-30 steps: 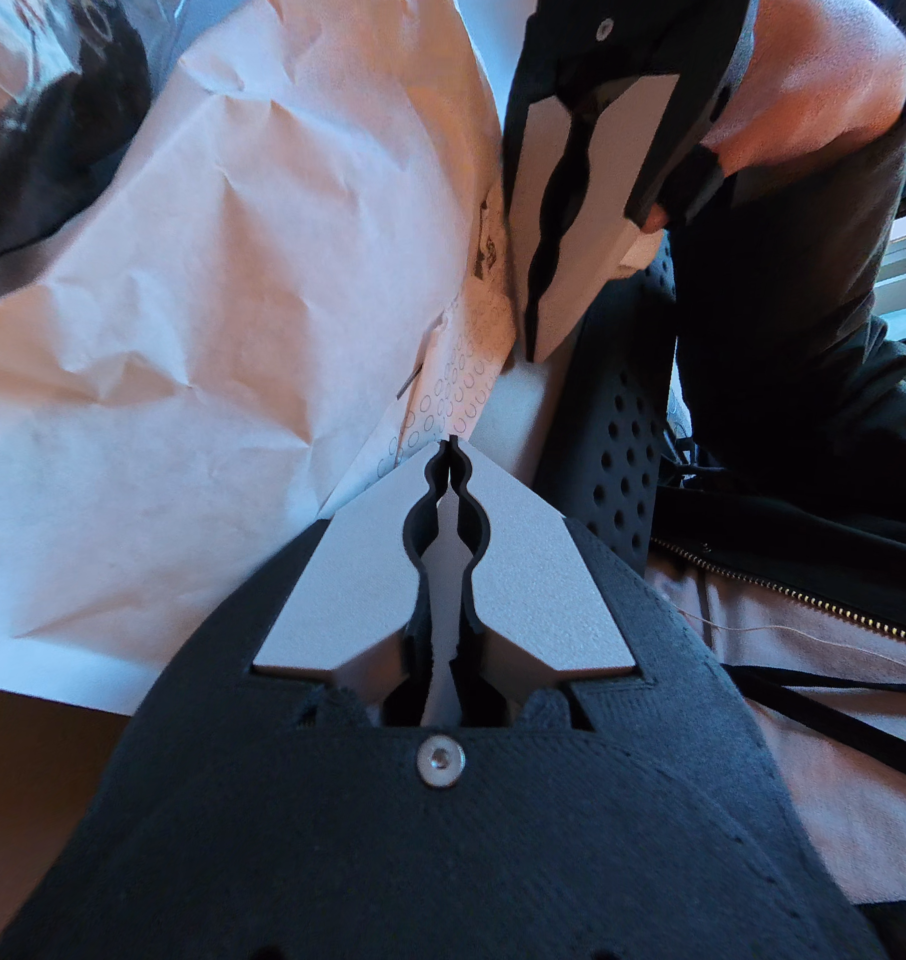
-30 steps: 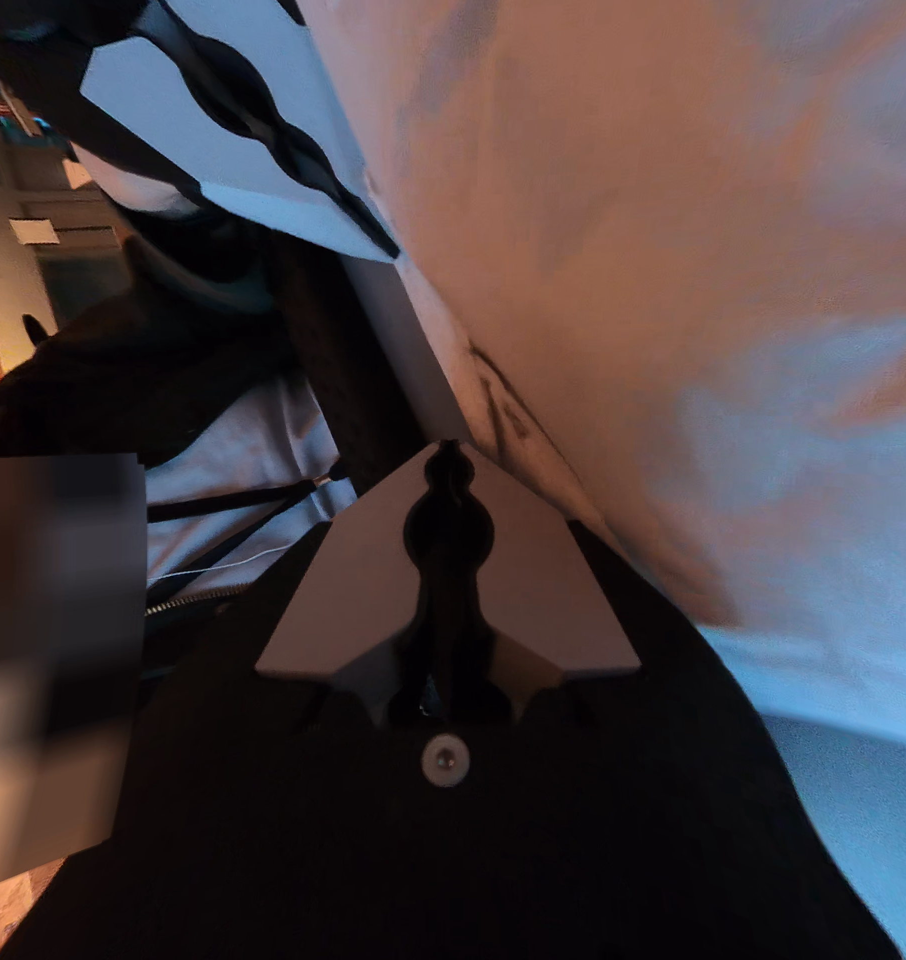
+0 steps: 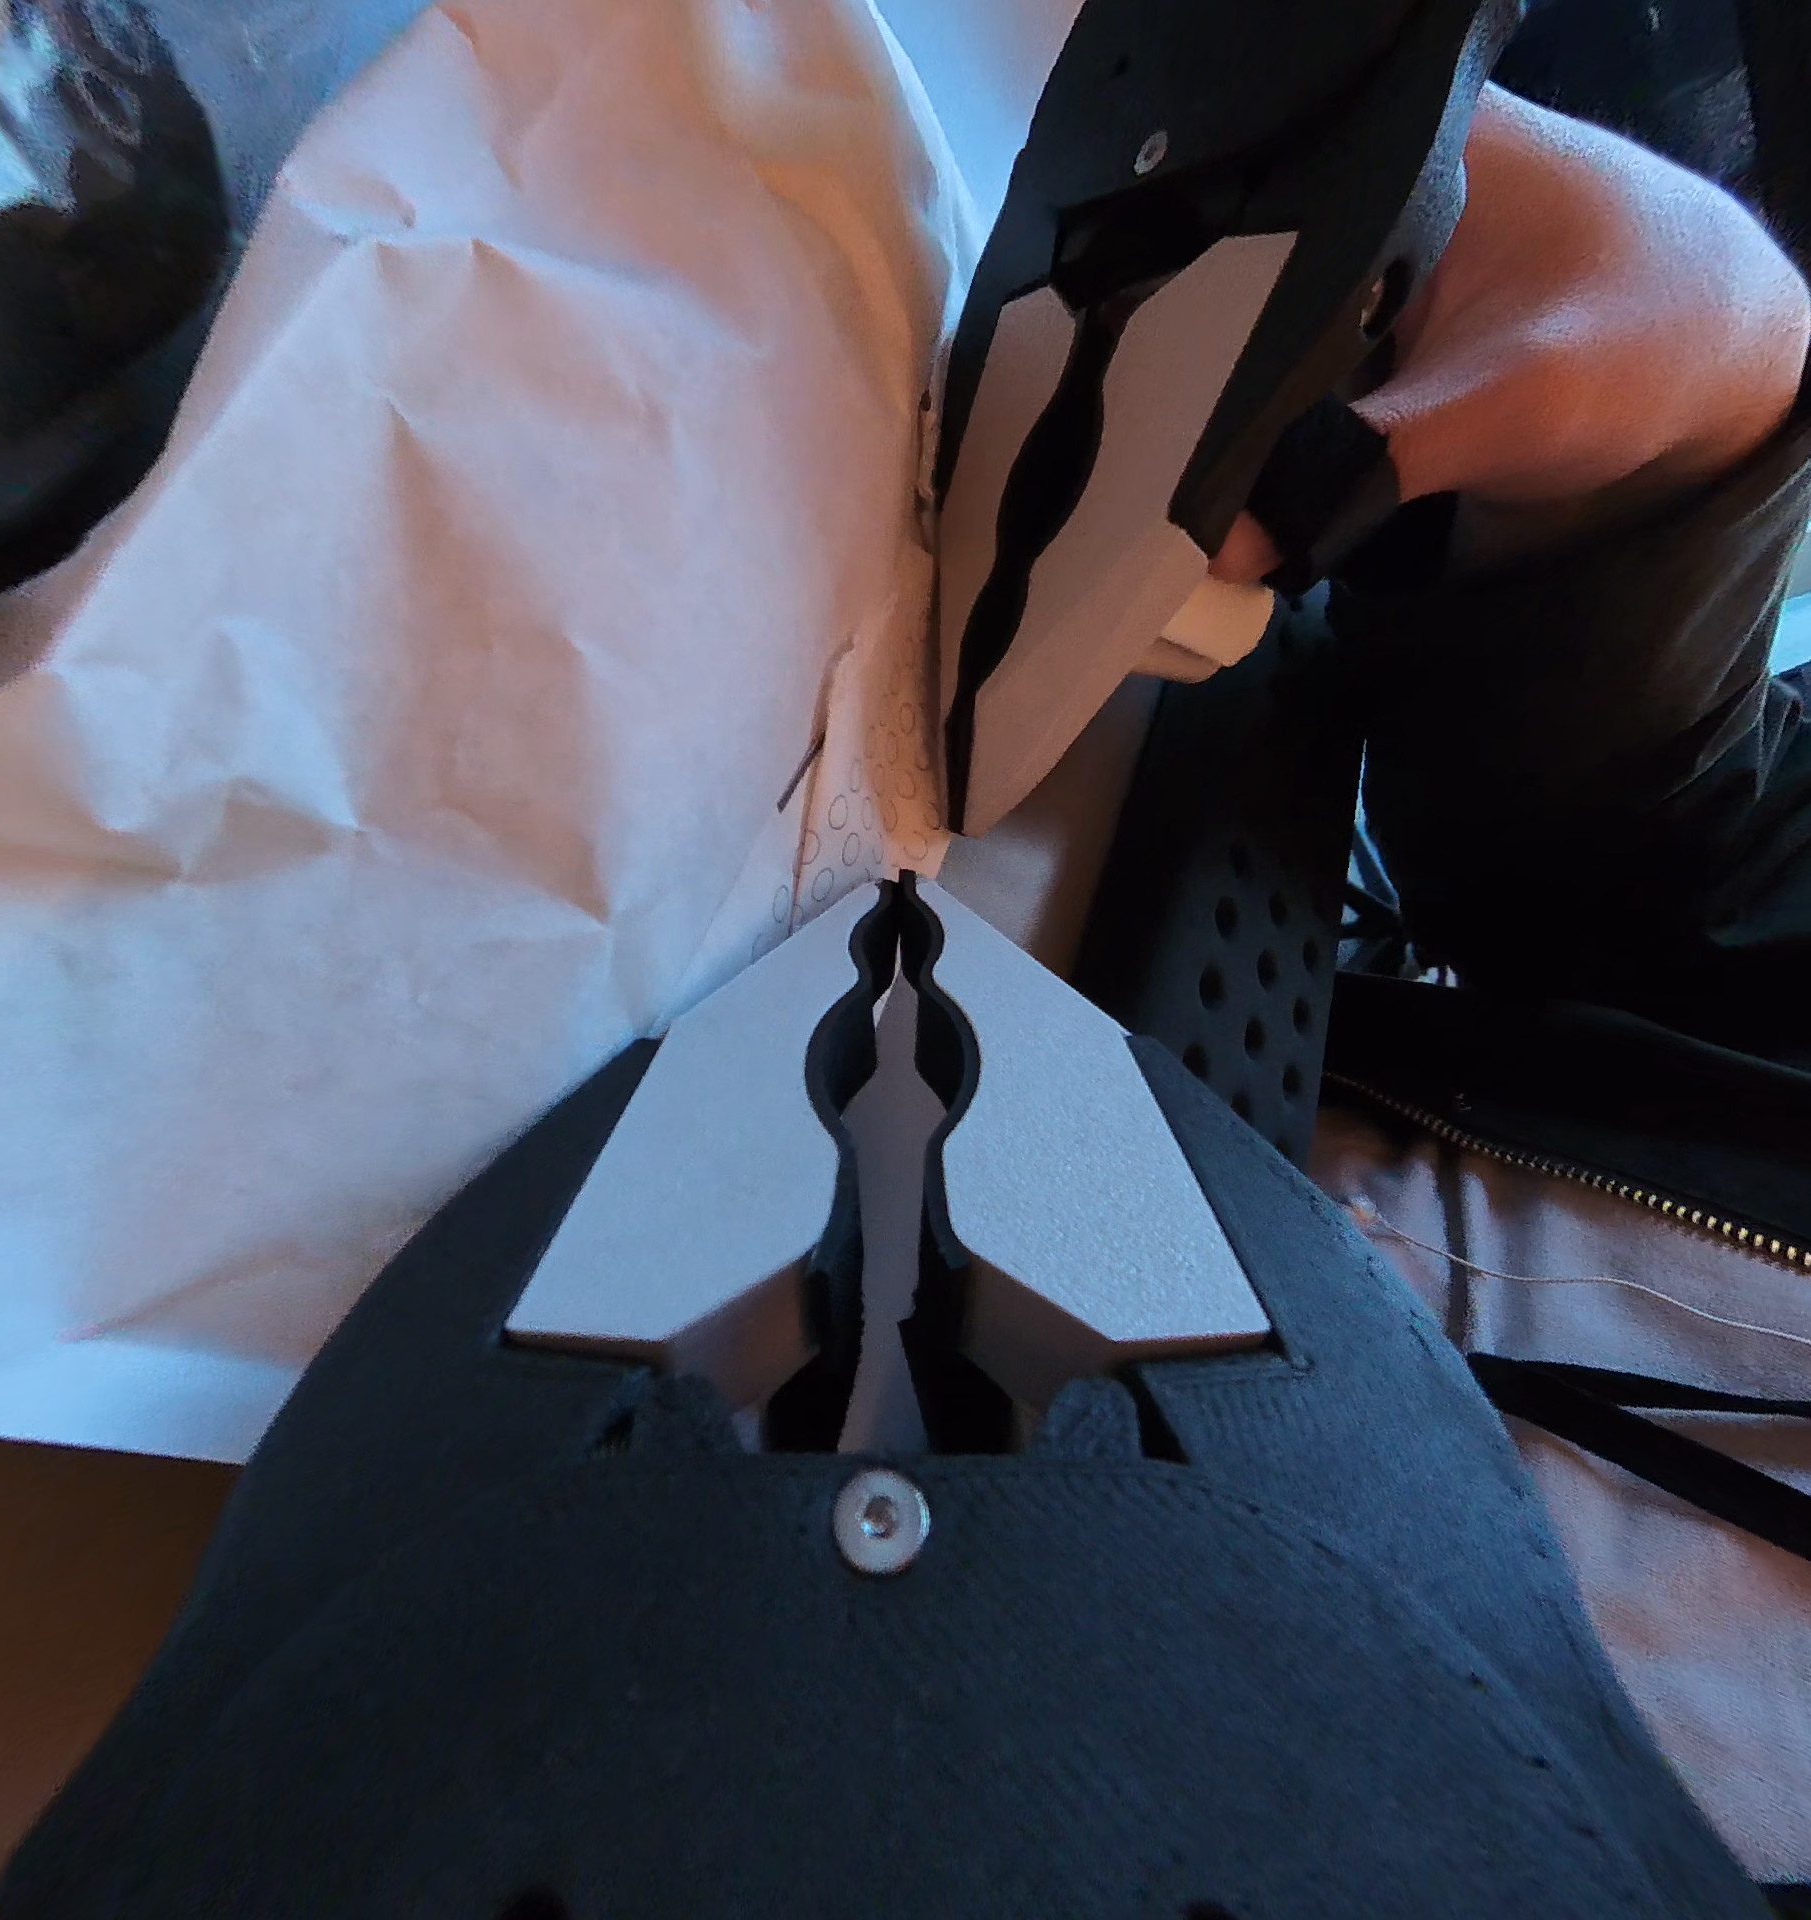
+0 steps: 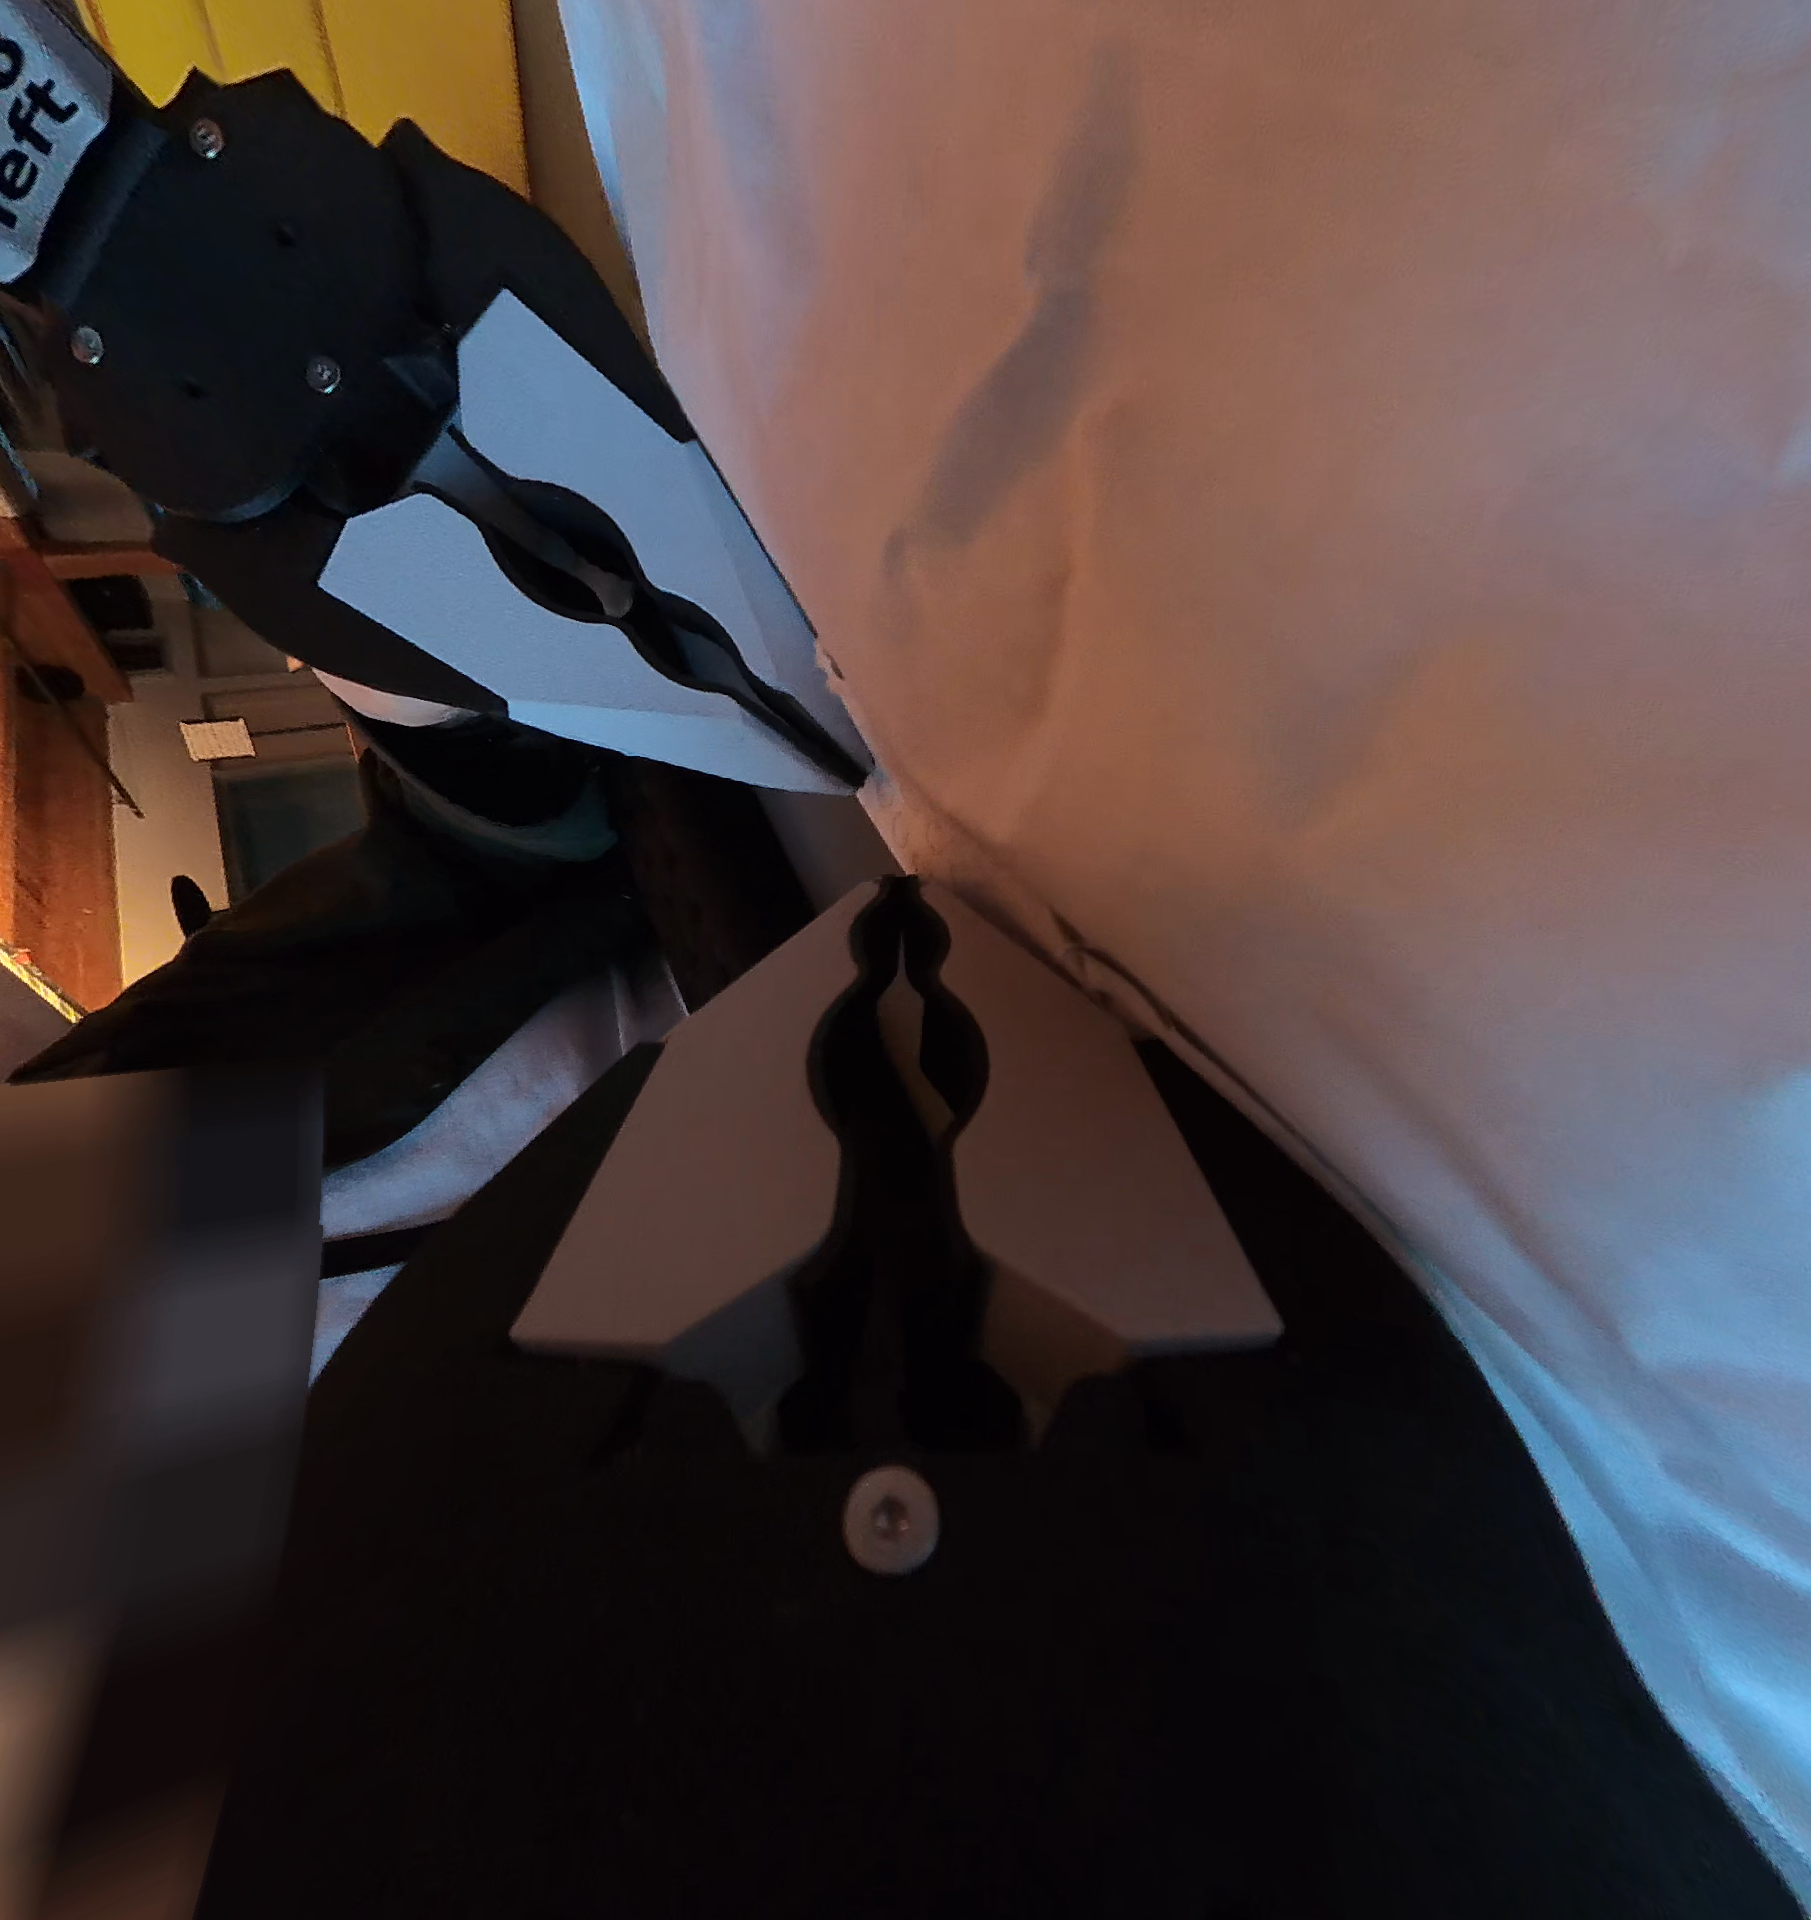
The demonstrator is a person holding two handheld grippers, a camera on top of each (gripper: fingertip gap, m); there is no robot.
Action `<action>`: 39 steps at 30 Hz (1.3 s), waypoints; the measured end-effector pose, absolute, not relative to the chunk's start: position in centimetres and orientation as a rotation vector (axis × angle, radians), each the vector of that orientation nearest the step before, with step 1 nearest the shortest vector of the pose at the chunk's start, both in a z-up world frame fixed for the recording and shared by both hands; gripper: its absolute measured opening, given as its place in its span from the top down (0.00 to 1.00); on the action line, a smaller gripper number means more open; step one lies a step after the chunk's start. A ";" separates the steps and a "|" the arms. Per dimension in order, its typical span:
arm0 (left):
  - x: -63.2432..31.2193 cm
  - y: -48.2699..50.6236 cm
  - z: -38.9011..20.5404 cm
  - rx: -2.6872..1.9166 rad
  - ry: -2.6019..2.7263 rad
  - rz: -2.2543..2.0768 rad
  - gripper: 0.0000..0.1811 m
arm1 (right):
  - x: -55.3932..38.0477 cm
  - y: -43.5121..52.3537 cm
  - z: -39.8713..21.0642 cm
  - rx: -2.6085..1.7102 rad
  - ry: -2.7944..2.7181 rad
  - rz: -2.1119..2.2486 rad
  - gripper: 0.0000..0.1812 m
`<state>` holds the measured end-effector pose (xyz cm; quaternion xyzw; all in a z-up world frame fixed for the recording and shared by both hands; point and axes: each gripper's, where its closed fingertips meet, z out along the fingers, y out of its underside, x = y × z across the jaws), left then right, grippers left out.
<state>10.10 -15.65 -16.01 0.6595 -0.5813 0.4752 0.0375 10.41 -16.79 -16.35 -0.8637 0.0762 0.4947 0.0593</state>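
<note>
Since a second ago the right gripper (image 3: 958, 821) has slid closer along the edge, its tip now just beyond the left gripper (image 3: 901, 883). Two grippers, one crumpled white paper bag (image 3: 444, 644). Both pairs of jaws are pressed together, each pinching the bag's rim. The bag spreads left of the left jaws, its pinched edge running forward and away from them.
</note>
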 end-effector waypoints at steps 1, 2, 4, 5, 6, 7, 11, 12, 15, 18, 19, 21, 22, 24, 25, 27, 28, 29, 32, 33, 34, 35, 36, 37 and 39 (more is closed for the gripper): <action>10.2 -15.8 -16.0 2.021 -1.791 1.456 1.00 | 10.5 -17.1 -16.4 -2.622 0.221 1.495 1.00; 10.3 -15.9 -16.0 2.015 -1.797 1.454 1.00 | 10.6 -17.3 -16.4 -2.625 0.224 1.490 1.00; 10.6 -16.4 -16.0 2.000 -1.815 1.445 1.00 | 10.9 -17.7 -16.4 -2.631 0.235 1.500 1.00; 10.8 -16.7 -16.0 1.988 -1.828 1.438 1.00 | 11.1 -18.1 -16.4 -2.635 0.237 1.513 1.00; 11.0 -17.1 -16.0 1.974 -1.842 1.431 1.00 | 11.3 -18.5 -16.4 -2.638 0.243 1.533 1.00; 11.3 -17.5 -16.0 1.960 -1.859 1.426 1.00 | 11.6 -19.0 -16.4 -2.642 0.247 1.546 1.00; 12.1 -18.3 -15.9 1.944 -1.920 1.397 1.00 | 12.8 -20.2 -16.3 -2.615 0.287 1.561 1.00; 12.1 -18.5 -15.7 1.932 -1.905 1.391 1.00 | 12.8 -20.3 -16.3 -2.597 0.289 1.571 1.00; 12.6 -19.9 -13.7 1.807 -1.727 1.468 1.00 | 12.8 -20.3 -16.3 -2.586 0.285 1.576 1.00; 12.6 -20.6 -15.1 1.787 -1.775 1.297 1.00 | 12.8 -20.3 -16.3 -2.589 0.277 1.577 1.00; 12.6 -21.1 -15.4 1.768 -1.762 1.256 1.00 | 12.8 -20.3 -16.3 -2.587 0.274 1.577 1.00; 12.8 -21.5 -15.8 1.778 -1.728 1.219 1.00 | 12.8 -20.3 -16.3 -2.583 0.277 1.571 1.00; 13.0 -21.4 -15.9 1.787 -1.725 1.216 1.00 | 12.9 -20.3 -16.3 -2.580 0.281 1.567 1.00; 13.0 -21.4 -16.0 1.782 -1.721 1.223 1.00 | 12.9 -20.3 -16.3 -2.577 0.272 1.561 1.00; 13.0 -21.4 -16.0 1.776 -1.721 1.230 1.00 | 12.9 -20.3 -16.3 -2.576 0.270 1.562 1.00; 13.0 -21.4 -16.0 1.766 -1.699 1.249 1.00 | 12.9 -20.3 -16.3 -2.576 0.266 1.562 1.00; 12.9 -21.3 -16.0 1.767 -1.690 1.259 1.00 | 12.9 -20.4 -16.4 -2.578 0.263 1.559 0.99; 12.8 -21.2 -16.0 1.775 -1.688 1.269 1.00 | 12.9 -20.4 -16.4 -2.579 0.262 1.557 1.00; 12.6 -20.3 -16.0 1.820 -1.674 1.313 1.00 | 12.9 -20.4 -16.3 -2.570 0.254 1.557 1.00; 12.4 -19.9 -15.9 1.834 -1.648 1.332 1.00 | 12.9 -20.4 -16.3 -2.569 0.250 1.555 0.99; 12.2 -19.4 -15.9 1.848 -1.618 1.353 1.00 | 12.9 -20.4 -16.4 -2.571 0.247 1.552 0.98; 12.0 -19.0 -15.9 1.862 -1.595 1.372 1.00 | 12.9 -20.4 -16.4 -2.572 0.244 1.549 1.00; 11.7 -18.7 -15.9 1.873 -1.583 1.389 1.00 | 12.9 -20.5 -16.4 -2.571 0.242 1.550 1.00; 11.5 -18.5 -15.9 1.881 -1.577 1.401 1.00 | 12.9 -20.5 -16.4 -2.569 0.239 1.552 1.00; 11.1 -18.3 -15.9 1.885 -1.571 1.413 1.00 | 12.9 -20.5 -16.4 -2.570 0.231 1.556 1.00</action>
